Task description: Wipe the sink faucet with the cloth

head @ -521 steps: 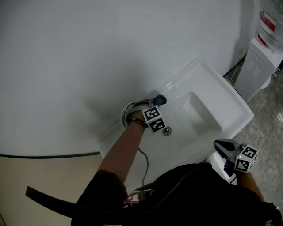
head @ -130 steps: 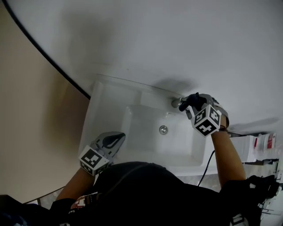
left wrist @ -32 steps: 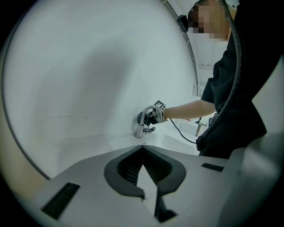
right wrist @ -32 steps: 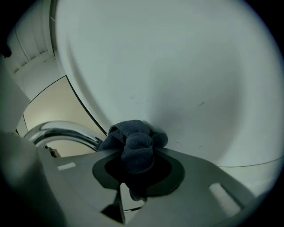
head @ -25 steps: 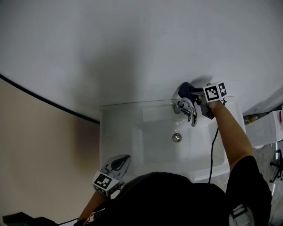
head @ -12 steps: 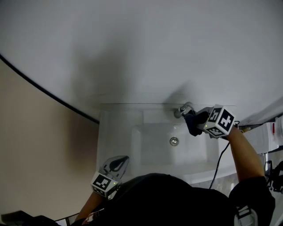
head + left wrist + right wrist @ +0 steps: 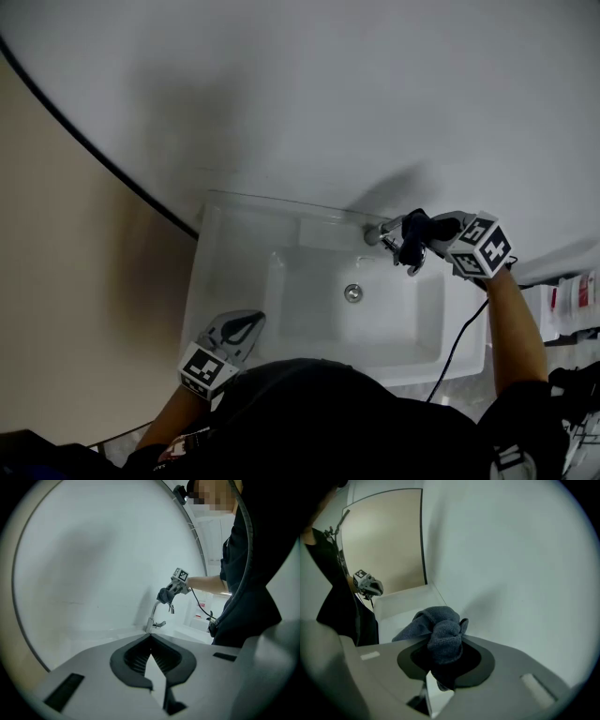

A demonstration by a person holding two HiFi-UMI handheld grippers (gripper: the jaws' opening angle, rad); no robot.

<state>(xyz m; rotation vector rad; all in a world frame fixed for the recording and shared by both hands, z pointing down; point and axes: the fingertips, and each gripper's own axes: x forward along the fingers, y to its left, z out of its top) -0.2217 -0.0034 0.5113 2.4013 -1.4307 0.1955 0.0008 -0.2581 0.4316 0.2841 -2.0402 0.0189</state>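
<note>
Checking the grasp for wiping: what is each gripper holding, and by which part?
The right gripper grips the grey-blue cloth by a bunched wad, loose folds spilling forward. The left gripper is shut on nothing.

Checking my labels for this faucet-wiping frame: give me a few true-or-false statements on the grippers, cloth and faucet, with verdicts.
1. The right gripper holds the dark cloth. True.
2. The left gripper has its jaws wide apart. False: they are shut, with nothing between them.
3. The cloth is up at the curved spout of the faucet. True.
4. The left gripper touches the faucet. False: it hangs by the front left corner of the sink, well apart from the faucet.
</note>
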